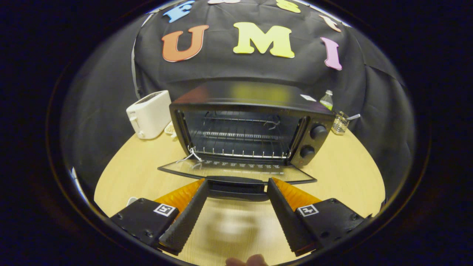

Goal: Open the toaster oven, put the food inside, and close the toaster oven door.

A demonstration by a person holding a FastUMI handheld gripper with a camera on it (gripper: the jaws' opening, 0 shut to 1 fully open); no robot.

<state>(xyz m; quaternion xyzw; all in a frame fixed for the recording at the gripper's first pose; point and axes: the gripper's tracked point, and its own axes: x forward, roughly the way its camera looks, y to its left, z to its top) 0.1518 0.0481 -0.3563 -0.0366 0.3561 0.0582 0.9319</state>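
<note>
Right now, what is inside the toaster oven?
Inside the toaster oven, whose door lies open, a bare wire rack and a heating rod show; no food. Its far corners are too dark to tell. The open gripper holds nothing.

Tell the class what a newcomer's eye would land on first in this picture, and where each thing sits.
The black toaster oven stands mid-table, its glass door dropped flat and the wire rack bare inside. The open gripper has its fingertips at either end of the door handle, holding nothing. A white toaster stands left of the oven; a bottle and a glass jar stand to its right.
</note>
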